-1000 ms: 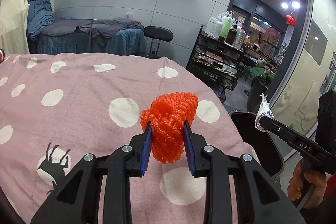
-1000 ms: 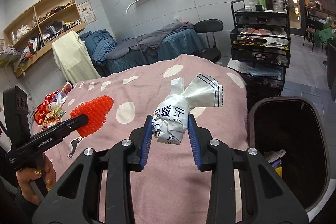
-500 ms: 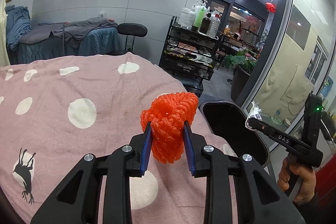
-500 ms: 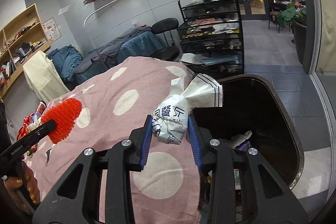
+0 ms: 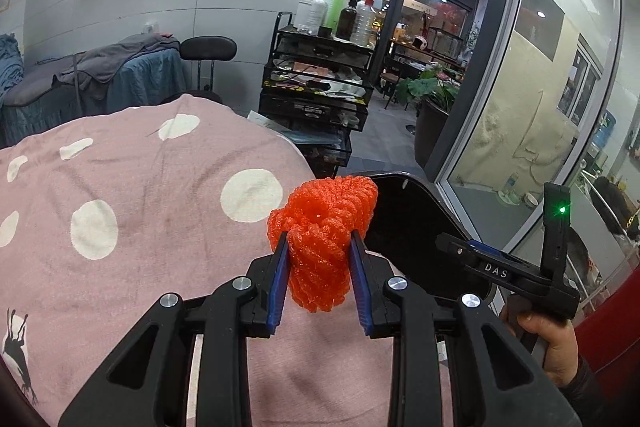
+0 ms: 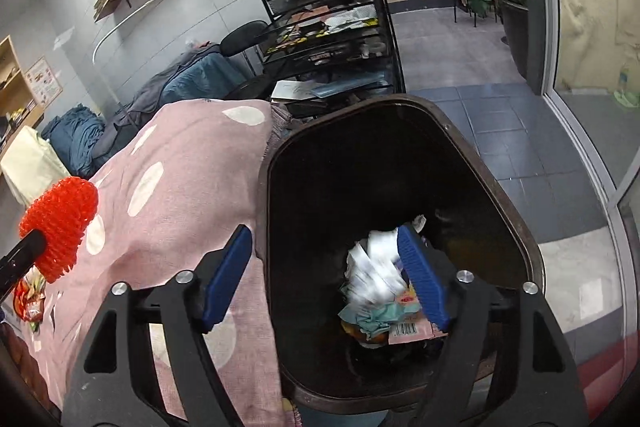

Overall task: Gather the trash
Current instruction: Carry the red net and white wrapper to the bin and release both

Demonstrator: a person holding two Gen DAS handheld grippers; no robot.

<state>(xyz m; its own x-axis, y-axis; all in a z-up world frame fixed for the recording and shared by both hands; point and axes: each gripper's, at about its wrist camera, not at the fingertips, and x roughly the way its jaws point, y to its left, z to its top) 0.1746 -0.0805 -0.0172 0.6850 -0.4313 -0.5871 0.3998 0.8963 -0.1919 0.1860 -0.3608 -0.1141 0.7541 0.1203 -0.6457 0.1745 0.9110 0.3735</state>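
While your right tool [image 6: 324,275] spreads above the bin [image 6: 516,227], white wrapper [image 6: 372,275] blurred between its pads, untouched, your left tool [image 5: 320,279] pinching red foam net [image 5: 324,227] over the table [image 5: 140,195].

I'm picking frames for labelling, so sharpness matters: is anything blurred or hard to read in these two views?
Right wrist view: the white wrapper dropping from the opening right gripper is motion-smeared; the bin interior is very dark. Left wrist view: the orange foam net in the left gripper is sharp; ceiling lights flare; fisheye bends the door frames.
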